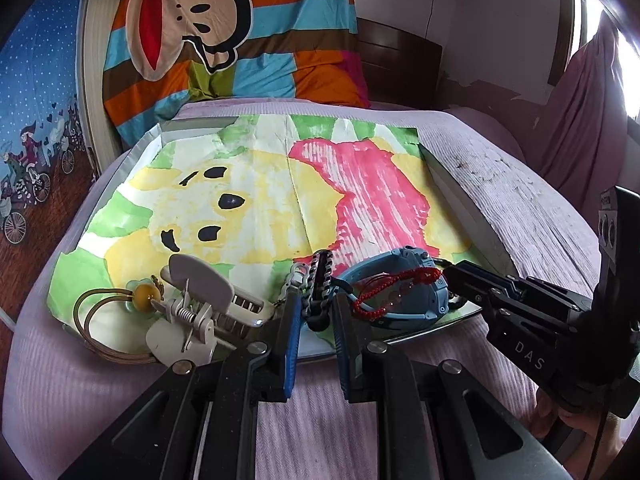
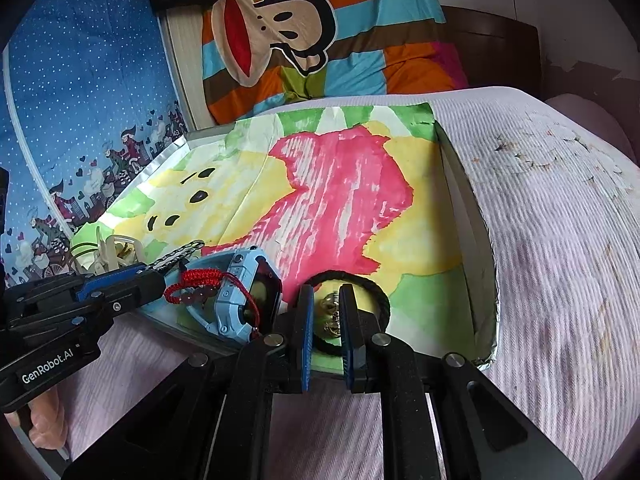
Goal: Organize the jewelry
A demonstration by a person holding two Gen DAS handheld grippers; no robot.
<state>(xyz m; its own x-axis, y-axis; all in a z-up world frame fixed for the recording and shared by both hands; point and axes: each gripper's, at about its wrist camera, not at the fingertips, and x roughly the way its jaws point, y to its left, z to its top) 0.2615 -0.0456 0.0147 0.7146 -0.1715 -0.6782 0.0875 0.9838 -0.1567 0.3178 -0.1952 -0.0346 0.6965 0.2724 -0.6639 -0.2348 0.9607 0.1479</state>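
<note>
A: Two grippers are working the tray's near edge. Left gripper is pinching the braided strap; right gripper is closing narrowly around the bell on the black hair tie.

B: Both seem light and limp. The blue watch looks stiffer; I'm guessing its band is the best hold.

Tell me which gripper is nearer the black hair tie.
Right. The right gripper has its fingers at the black hair tie; the left gripper sits beyond the blue watch.
</note>
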